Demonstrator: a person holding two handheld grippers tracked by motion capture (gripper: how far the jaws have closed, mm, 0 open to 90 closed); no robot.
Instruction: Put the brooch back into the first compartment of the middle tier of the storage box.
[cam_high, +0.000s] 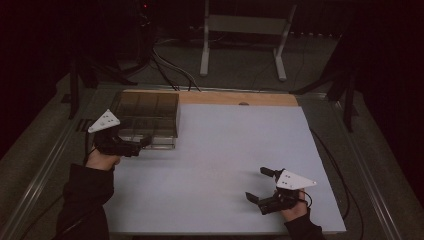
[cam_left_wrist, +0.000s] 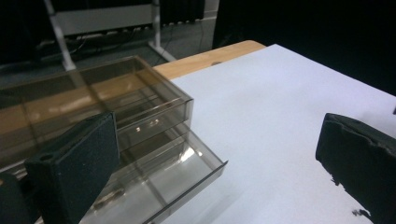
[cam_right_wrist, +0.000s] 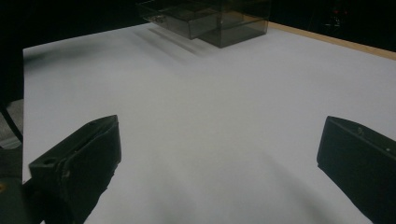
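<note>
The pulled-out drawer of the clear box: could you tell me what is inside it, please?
In the left gripper view the open drawer looks bare apart from reflections; its near end sits behind the left gripper's jaw, so anything there is hidden.

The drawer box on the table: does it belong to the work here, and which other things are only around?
In the work:
- clear drawer box, its lower drawer pulled out
- left tool, open, beside that drawer
- right tool, open, above the white sheet

Only around:
- white frame behind the table
- floor cables
</note>
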